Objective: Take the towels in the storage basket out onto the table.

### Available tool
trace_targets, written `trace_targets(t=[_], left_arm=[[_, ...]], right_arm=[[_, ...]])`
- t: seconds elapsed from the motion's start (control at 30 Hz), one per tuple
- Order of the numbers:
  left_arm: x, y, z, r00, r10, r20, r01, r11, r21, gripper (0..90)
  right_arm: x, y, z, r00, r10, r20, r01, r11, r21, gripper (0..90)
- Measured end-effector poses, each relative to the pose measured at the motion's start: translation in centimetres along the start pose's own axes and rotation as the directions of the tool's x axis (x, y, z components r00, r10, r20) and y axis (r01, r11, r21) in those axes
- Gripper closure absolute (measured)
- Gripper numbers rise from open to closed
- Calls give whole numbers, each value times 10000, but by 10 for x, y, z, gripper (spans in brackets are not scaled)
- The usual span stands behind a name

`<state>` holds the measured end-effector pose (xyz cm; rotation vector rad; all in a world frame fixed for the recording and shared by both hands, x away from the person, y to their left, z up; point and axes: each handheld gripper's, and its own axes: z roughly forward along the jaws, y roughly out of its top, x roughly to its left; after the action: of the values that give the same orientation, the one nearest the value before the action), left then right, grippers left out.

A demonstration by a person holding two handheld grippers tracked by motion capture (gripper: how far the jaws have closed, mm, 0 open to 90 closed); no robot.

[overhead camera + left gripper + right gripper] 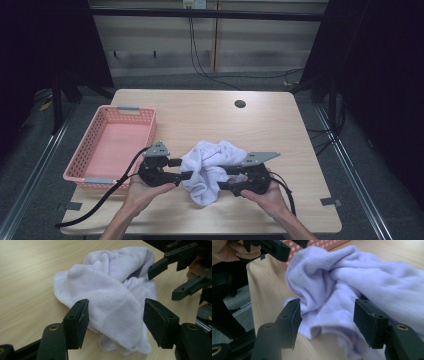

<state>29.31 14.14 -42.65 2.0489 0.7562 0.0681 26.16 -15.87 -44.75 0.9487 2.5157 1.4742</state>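
We see the table (280,125) evenly lit from above, the surroundings falling into deep dark. Shadows are soft. The towel (372,287) smears with blur in the right gripper view; the left one is sharper.

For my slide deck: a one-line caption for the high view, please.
Two hand-held tools, left tool and right tool, flank a crumpled white towel beside a pink basket.

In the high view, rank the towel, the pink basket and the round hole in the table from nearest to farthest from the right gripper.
From the right gripper:
1. Towel: right at its jaws, between the two grippers.
2. Hole: farther up the table, toward the far edge.
3. Basket: farthest, at the table's left edge, beyond the left gripper.
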Motion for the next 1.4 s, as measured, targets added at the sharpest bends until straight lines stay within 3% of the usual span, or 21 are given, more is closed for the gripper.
trace_targets(t=[0.07, 0.1, 0.13, 0.17, 0.2, 0.27, 0.33, 0.37, 0.43, 0.47, 0.5, 0.6, 0.7, 0.77, 0.83, 1.07, 1.13, 1.17, 1.2, 1.33, 1.4], left_arm=[[4, -6, 9, 9996, -178, 215, 180, 9998, -61, 445], [7, -9, 18, 9991, -221, 363, 223, 9997, -46, 638], [7, -9, 18, 9991, -221, 363, 223, 9997, -46, 706], [8, -8, 23, 9990, -243, 377, 252, 9994, -217, 706], [9, -7, 24, 9972, -449, 605, 472, 9982, -377, 822], [11, -3, 27, 9918, -779, 1015, 846, 9944, -637, 899], [5, 3, 31, 9958, -432, 808, 477, 9974, -546, 900], [2, 5, 32, 9948, -327, 966, 380, 9979, -532, 900], [-3, 7, 33, 9930, -281, 1147, 369, 9964, -757, 887], [-4, 8, 33, 9932, -294, 1129, 384, 9962, -782, 834], [-4, 9, 31, 9945, -325, 994, 411, 9954, -864, 687], [1, 11, 18, 9953, -527, 808, 627, 9899, -1269, 571], [10, 9, 7, 9953, -838, 488, 903, 9845, -1506, 523], [15, 6, 6, 9942, -989, 411, 1039, 9841, -1440, 520], [15, 4, 18, 9961, -842, 258, 865, 9908, -1039, 486], [17, 4, 58, 9959, -810, 405, 835, 9944, -645, 391], [19, 5, 71, 9947, -801, 651, 833, 9954, -469, 446], [17, 4, 79, 9968, -642, 474, 655, 9975, -262, 662], [17, 4, 79, 9968, -642, 474, 655, 9975, -262, 746], [15, 7, 65, 9957, -429, 824, 481, 9969, -620, 821], [13, 13, 51, 9938, -416, 1027, 531, 9923, -1121, 824]], right_arm=[[1, 2, 8, 9999, -66, -88, 67, 9999, 110, 408], [4, 4, 22, 9995, -230, -232, 240, 9989, 404, 416], [4, 4, 22, 9995, -230, -232, 240, 9989, 404, 416], [5, 4, 28, 9991, -335, -275, 348, 9981, 513, 417], [6, 5, 37, 9983, -403, -416, 429, 9970, 641, 422], [7, 6, 43, 9982, -426, -413, 455, 9964, 713, 420], [8, 7, 50, 9973, -334, -650, 377, 9971, 665, 427], [11, 9, 55, 9977, -493, -474, 526, 9960, 727, 531], [11, 9, 57, 9975, -443, -544, 480, 9965, 681, 589], [11, 9, 58, 9969, -471, -627, 510, 9968, 623, 763], [11, 9, 55, 9977, -594, -328, 609, 9971, 446, 835], [7, 12, 45, 9987, -502, -50, 503, 9983, 287, 847], [-8, 23, 9, 9997, -34, 243, 49, 9983, -586, 849], [-12, 26, -1, 9996, 139, 248, -117, 9962, -865, 848], [-22, 31, -23, 9978, 302, 589, -221, 9909, -1328, 848], [-39, 26, -39, 9936, 710, 878, -563, 9856, -1596, 848], [-42, 23, -41, 9921, 799, 963, -635, 9847, -1621, 847], [-43, 21, -43, 9917, 846, 972, -681, 9845, -1619, 847], [-43, 21, -43, 9917, 846, 972, -681, 9845, -1619, 847], [-51, 20, -57, 9859, 1044, 1307, -789, 9792, -1868, 847], [-58, 20, -69, 9812, 1238, 1482, -901, 9723, -2157, 847]])
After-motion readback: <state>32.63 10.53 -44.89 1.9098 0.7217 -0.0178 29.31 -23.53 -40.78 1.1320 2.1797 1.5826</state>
